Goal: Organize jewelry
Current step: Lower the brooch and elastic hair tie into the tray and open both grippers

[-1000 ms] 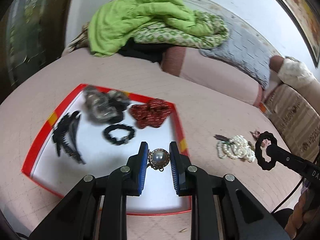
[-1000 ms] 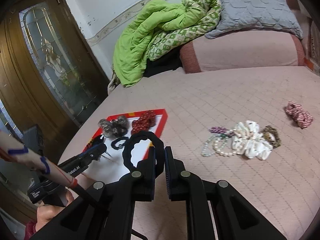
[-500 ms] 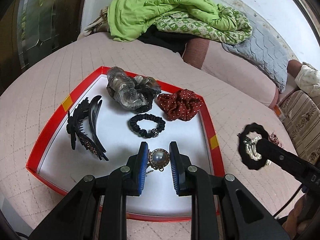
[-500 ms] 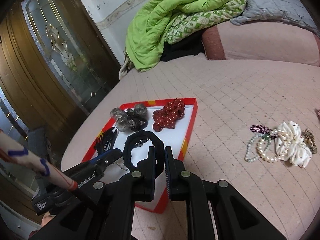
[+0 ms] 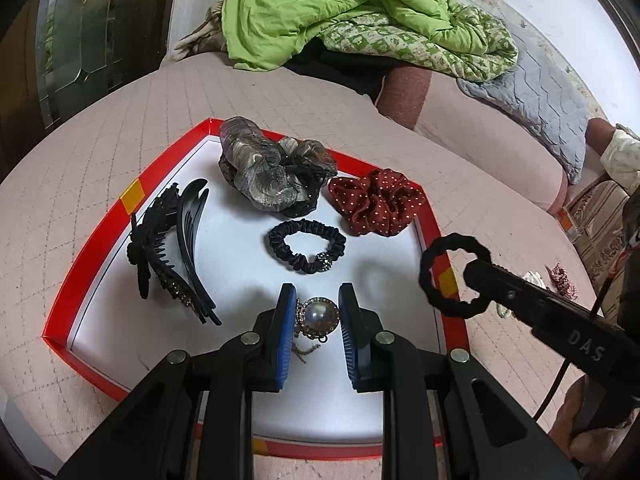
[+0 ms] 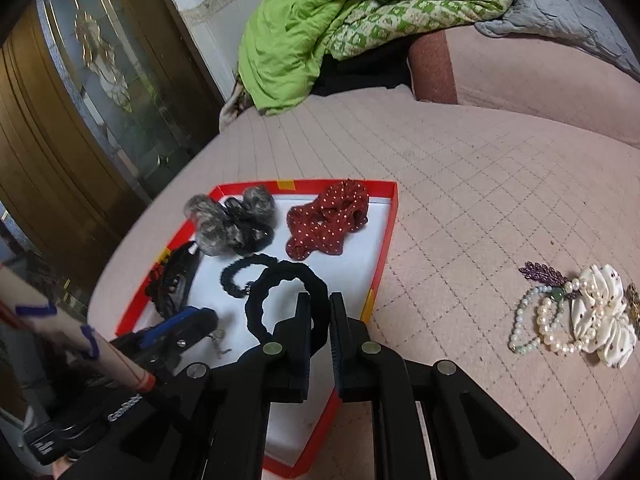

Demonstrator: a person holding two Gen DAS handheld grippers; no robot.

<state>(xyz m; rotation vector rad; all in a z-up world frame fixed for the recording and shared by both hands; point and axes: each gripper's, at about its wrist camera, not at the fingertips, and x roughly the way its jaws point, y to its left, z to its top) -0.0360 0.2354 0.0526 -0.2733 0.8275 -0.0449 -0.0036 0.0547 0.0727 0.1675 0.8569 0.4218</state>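
my L gripper (image 5: 318,322) clamps pearl brooch (image 5: 318,317) over red tray (image 5: 96,236) near side | my R gripper (image 6: 320,316) pinches black hair tie (image 6: 286,300) at tray right edge

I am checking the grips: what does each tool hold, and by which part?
Left tool: pearl brooch, pinched by its two sides. Right tool: black hair tie, pinched at one spot of its loop.

We're looking at two matte black grippers: the left gripper (image 5: 317,334) has ribbed blue pads (image 5: 285,336) and round silver screws (image 5: 249,338). The right gripper (image 6: 320,334) shows white "DAS" lettering (image 5: 585,345) on its side, and a thin black cable (image 5: 554,388) trails below it.
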